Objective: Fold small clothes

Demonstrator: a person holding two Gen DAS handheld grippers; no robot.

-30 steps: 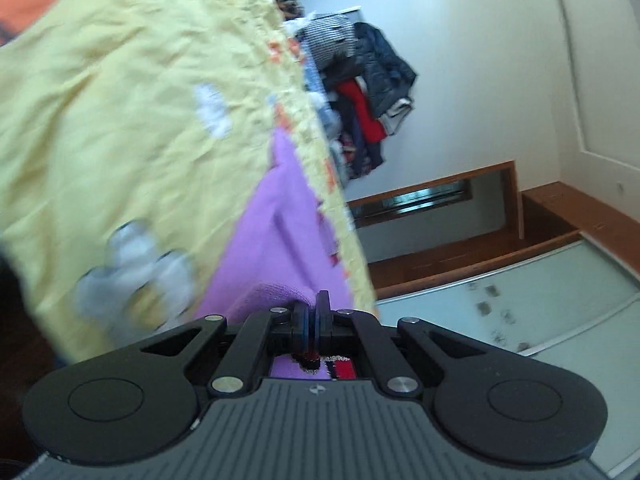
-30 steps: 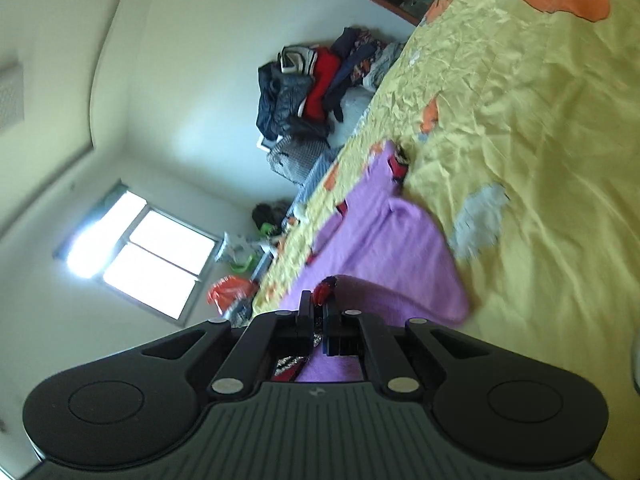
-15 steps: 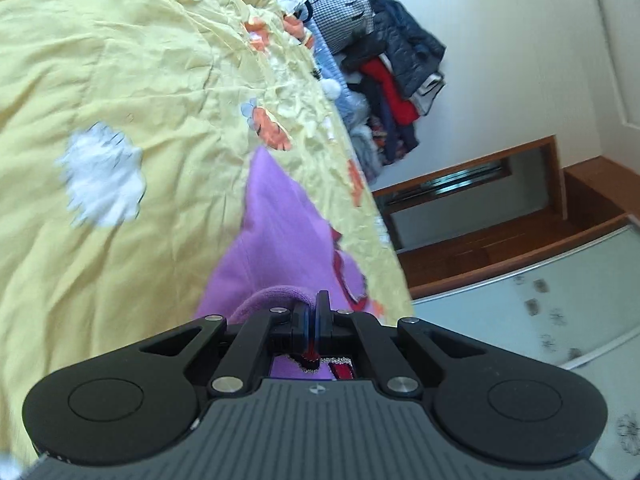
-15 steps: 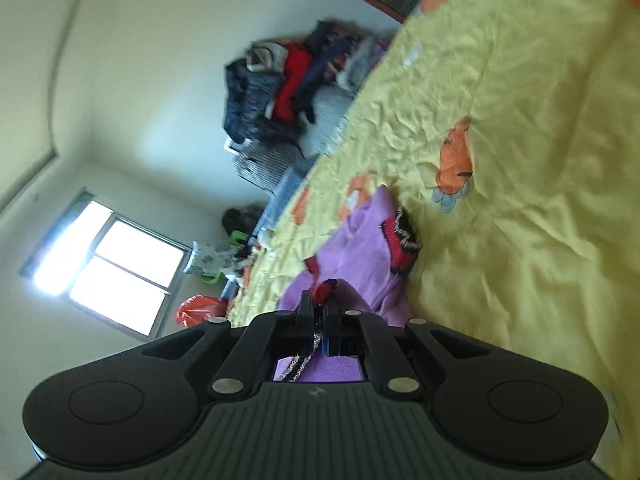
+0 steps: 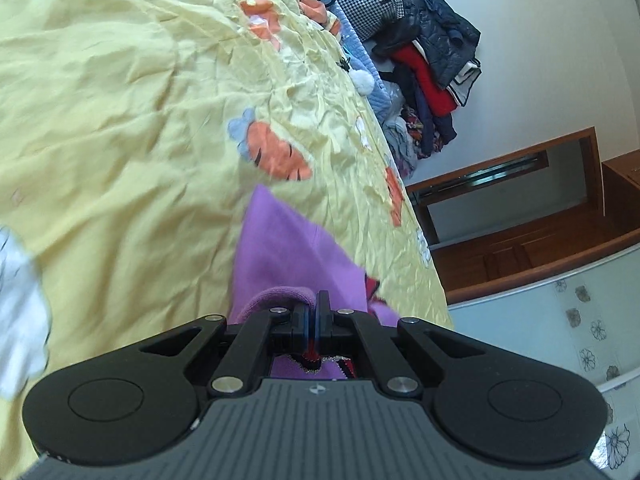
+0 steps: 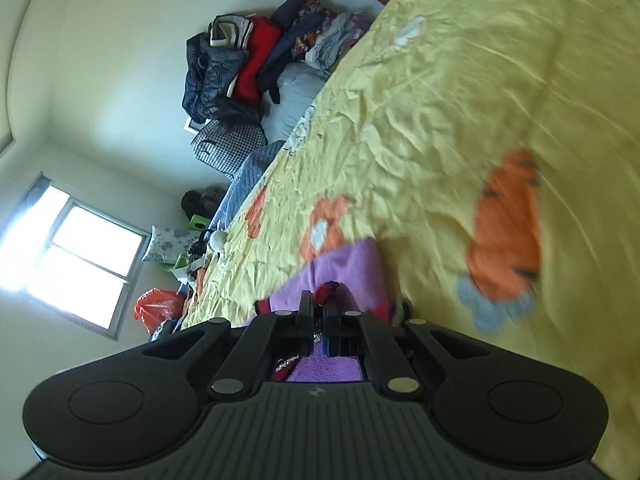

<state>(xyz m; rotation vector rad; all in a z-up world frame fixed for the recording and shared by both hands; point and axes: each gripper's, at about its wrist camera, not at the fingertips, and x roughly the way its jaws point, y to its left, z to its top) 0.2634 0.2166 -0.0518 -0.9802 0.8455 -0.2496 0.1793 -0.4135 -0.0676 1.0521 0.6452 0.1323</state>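
Observation:
A small purple garment [image 5: 288, 248] with red and black trim lies on the yellow bedsheet [image 5: 120, 100] and reaches back to my left gripper [image 5: 314, 312]. That gripper is shut on a bunched purple edge of it. In the right wrist view the same purple garment [image 6: 344, 268] lies on the bedsheet [image 6: 440, 100] just ahead of my right gripper [image 6: 318, 310], which is shut on its red-trimmed edge. Most of the garment is hidden behind the gripper bodies.
A heap of dark, red and checked clothes and bags [image 5: 416, 52] is piled against the wall past the bed's far end, also in the right wrist view [image 6: 248, 68]. Wooden furniture [image 5: 520, 216] stands beside the bed. A window [image 6: 76, 256] and an orange bag [image 6: 156, 308] are at the left.
Both grippers have moved across the bed with the purple garment still held. Less purple cloth shows ahead of each gripper and more bedsheet with orange prints has come into view.

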